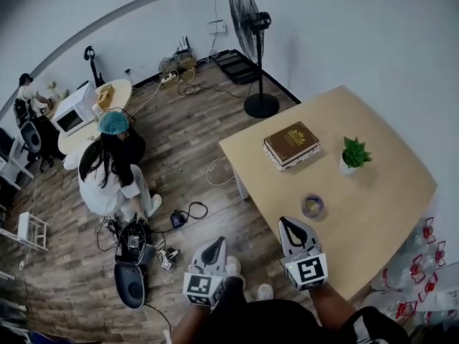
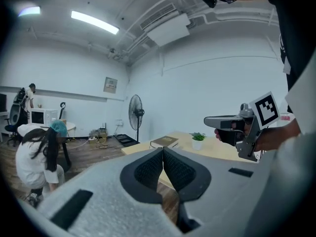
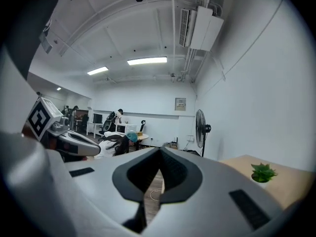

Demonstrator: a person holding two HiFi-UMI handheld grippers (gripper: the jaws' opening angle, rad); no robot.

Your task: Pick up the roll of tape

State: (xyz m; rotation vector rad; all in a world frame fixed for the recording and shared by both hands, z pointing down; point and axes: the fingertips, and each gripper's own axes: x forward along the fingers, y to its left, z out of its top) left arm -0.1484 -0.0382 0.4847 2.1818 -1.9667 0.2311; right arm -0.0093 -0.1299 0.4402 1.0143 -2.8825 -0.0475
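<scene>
The roll of tape point(image 1: 312, 206) lies flat on the wooden table point(image 1: 373, 192), near its front edge. My right gripper point(image 1: 289, 225) hangs just short of the roll, over the table's near edge, its jaws shut with nothing between them. My left gripper point(image 1: 217, 244) is further left, over the floor beside the table, also shut and empty. In the left gripper view the closed tips point(image 2: 163, 151) point towards the table point(image 2: 217, 149), and the right gripper point(image 2: 210, 121) shows at the right. The right gripper view shows its closed tips point(image 3: 159, 151); the tape is hidden there.
A brown book point(image 1: 291, 143) and a small potted plant point(image 1: 353, 154) stand on the table beyond the tape. A standing fan point(image 1: 252, 41) is behind the table. A person point(image 1: 111, 167) crouches on the floor at the left, among cables and equipment point(image 1: 133, 260). Water bottles point(image 1: 419, 271) stand at right.
</scene>
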